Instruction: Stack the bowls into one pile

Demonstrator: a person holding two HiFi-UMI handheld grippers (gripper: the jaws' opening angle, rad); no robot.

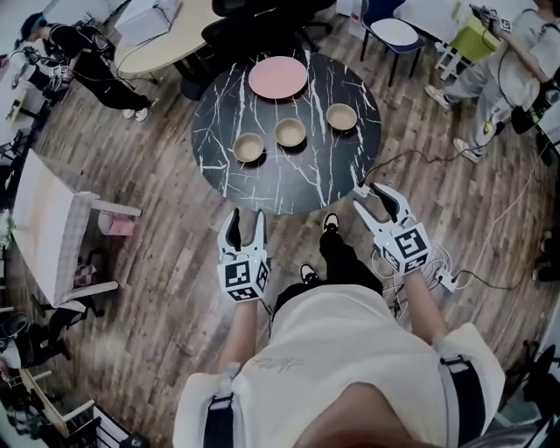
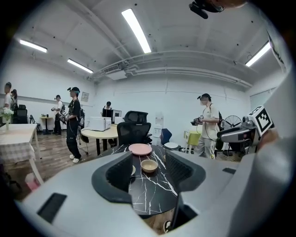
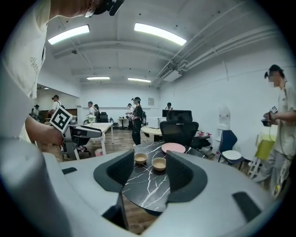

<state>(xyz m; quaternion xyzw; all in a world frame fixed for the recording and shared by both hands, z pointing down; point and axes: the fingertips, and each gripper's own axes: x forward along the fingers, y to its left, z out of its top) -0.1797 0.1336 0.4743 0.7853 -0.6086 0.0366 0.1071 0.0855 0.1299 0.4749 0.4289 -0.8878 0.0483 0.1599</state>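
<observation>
Three tan bowls stand apart in a row on the round black marble table: a left bowl, a middle bowl and a right bowl. A pink plate lies behind them. My left gripper hangs open over the floor, short of the table's near edge. My right gripper is open at the table's near right edge. In the left gripper view one bowl and the plate show between the open jaws. In the right gripper view two bowls and the plate show.
A black office chair and a beige table stand behind the marble table. A chair with a white seat is at back right. A white table is at left. Cables lie on the floor at right. Other people stand around.
</observation>
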